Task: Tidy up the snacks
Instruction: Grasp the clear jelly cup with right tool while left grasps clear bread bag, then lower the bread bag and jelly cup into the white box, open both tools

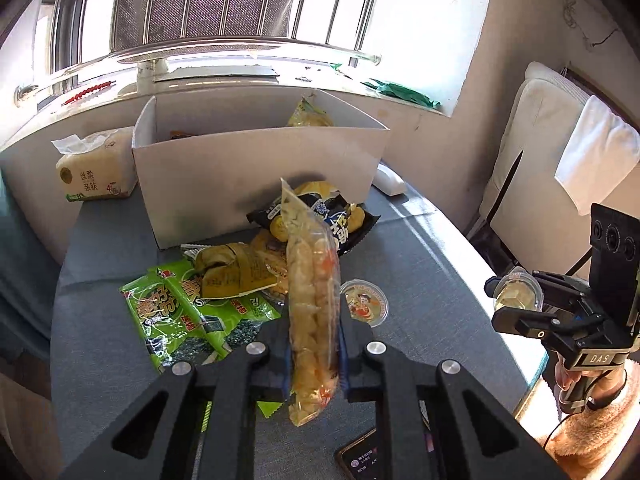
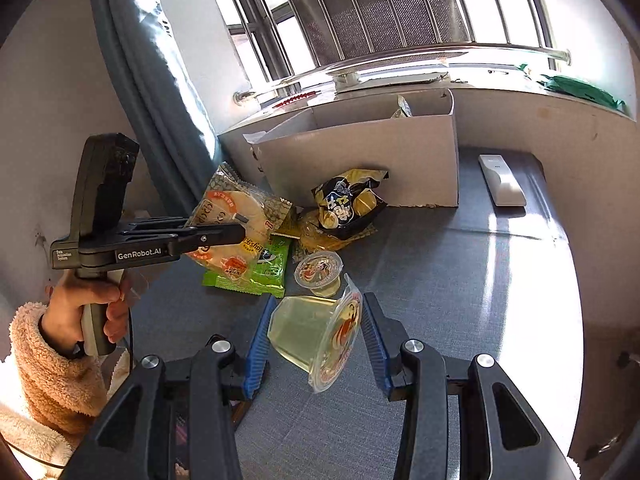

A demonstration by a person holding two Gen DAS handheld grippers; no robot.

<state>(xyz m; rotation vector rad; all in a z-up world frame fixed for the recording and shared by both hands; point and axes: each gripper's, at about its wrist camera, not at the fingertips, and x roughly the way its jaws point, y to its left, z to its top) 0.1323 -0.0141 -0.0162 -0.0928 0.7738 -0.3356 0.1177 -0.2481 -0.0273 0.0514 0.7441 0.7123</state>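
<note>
The left claw (image 1: pixel 314 320) is clenched on a clear bag of pale round crackers (image 1: pixel 310 288), lifted edge-on above the grey cloth-covered surface (image 1: pixel 420 272), and the right claw (image 2: pixel 316 336) grips a jelly cup (image 2: pixel 308 332) on its side, base against one blue pad (image 2: pixel 258 344) and foil lid against the other. The white cardboard box (image 1: pixel 256 176) stands at twelve o'clock from both claws, already holding at least one yellow-green packet (image 1: pixel 310 114). The main risk, as I judge it, is the crackers: the film is thin and slick, the contents brittle, and a hard pinch could crush them or let the floppy bag slide out on the way to the box (it hangs well below the pads). The cup is rigid translucent plastic, tapered, so it could squirt from the ribbed pads if they squeeze unevenly, and the peel-off lid may dent. The box wall is tall and thin; clipping its rim with a dangling bag could push it back. Still loose on the surface are the green seaweed packets (image 1: pixel 188 312) at ten o'clock of the left claw, crinkly and flat, a black-and-yellow puffed bag (image 1: pixel 320 216) against the box, and a second jelly cup (image 1: pixel 364 304) upright at two o'clock.
</note>
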